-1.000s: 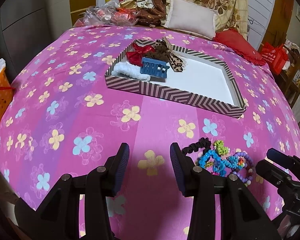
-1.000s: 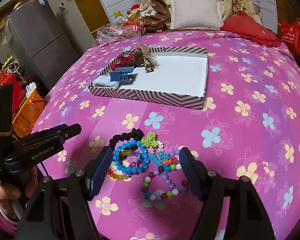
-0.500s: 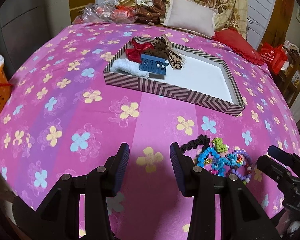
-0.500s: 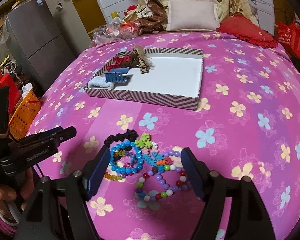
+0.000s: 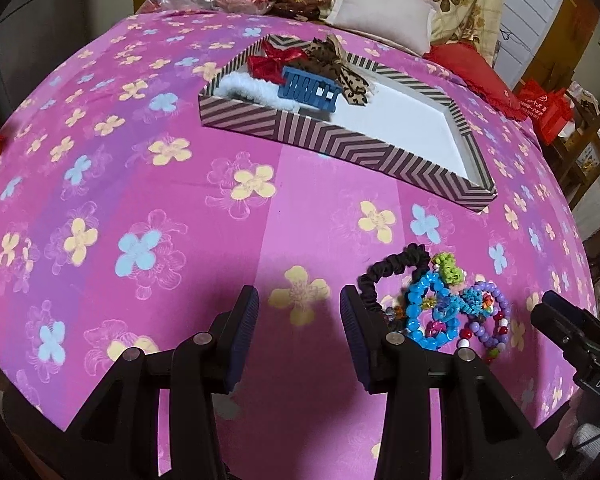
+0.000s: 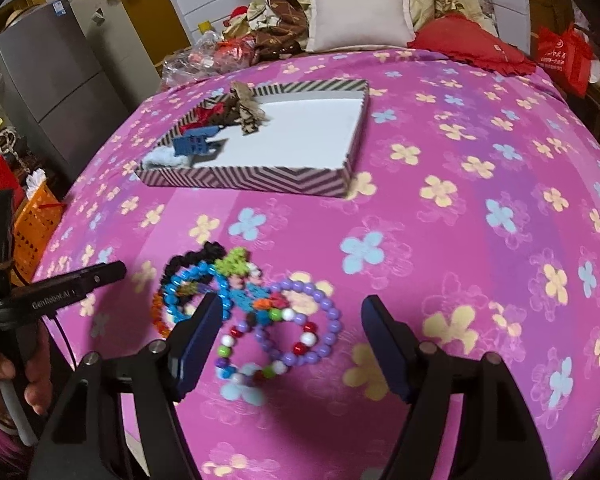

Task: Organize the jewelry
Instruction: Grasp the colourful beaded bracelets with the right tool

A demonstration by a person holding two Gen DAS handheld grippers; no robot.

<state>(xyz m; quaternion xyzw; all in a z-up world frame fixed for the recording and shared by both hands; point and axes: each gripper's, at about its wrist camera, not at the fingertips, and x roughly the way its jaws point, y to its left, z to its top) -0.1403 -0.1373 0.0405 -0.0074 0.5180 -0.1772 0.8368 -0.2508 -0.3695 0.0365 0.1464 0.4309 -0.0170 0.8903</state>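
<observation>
A pile of jewelry lies on the pink flowered bedspread: a black scrunchie (image 5: 396,268), a blue bead bracelet (image 5: 428,312), a purple bead bracelet (image 6: 320,320) and a multicolour bead bracelet (image 6: 236,356). A striped tray (image 5: 340,140) farther back holds a blue hair claw (image 5: 310,90), a red bow (image 5: 272,62), a leopard bow and a white fluffy piece. My left gripper (image 5: 298,332) is open and empty, just left of the pile. My right gripper (image 6: 290,344) is open over the bead bracelets, not touching them.
Pillows (image 6: 356,20), clothes and plastic bags are heaped at the head of the bed. An orange basket (image 6: 32,224) stands beside the bed on the left, next to a grey fridge (image 6: 52,80). A red bag (image 6: 564,56) hangs at the right.
Both grippers have drawn nearer to the bedspread. The right gripper has shifted right, so the bead bracelets now lie between its fingers. Both stay open.
</observation>
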